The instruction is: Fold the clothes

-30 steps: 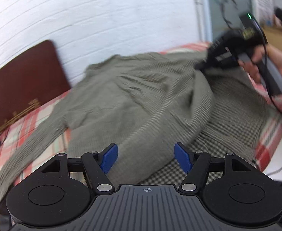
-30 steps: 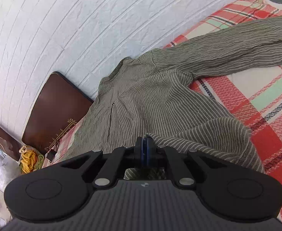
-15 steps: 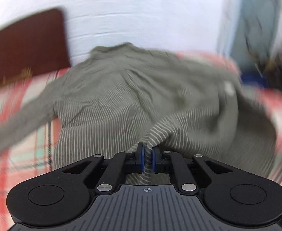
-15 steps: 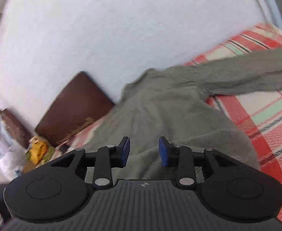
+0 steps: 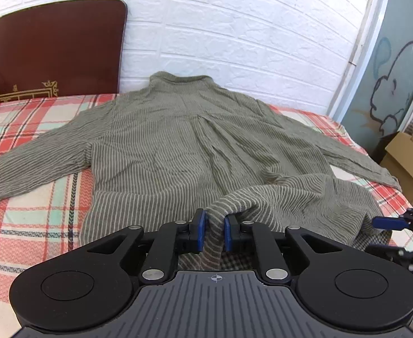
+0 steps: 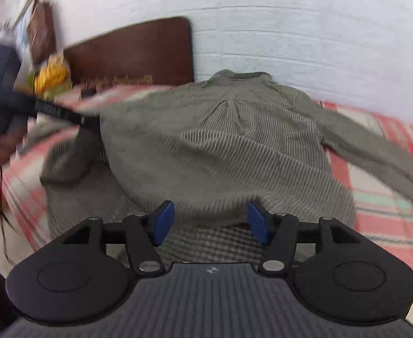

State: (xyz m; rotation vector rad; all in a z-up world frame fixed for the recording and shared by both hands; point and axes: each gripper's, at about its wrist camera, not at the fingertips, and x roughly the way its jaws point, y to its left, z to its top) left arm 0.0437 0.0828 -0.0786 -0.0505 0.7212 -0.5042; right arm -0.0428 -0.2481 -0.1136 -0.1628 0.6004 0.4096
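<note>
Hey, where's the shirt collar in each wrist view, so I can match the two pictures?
Left wrist view: the collar sits upper centre, against the white brick wall.
Right wrist view: the collar sits upper centre, slightly right, against the same wall.
Shared landmark: the dark brown headboard, left of the collar in both.

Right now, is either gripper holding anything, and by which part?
The left gripper is shut on the striped shirt, pinching a bunched fold at its bottom hem. The right gripper is open and holds nothing.
</note>
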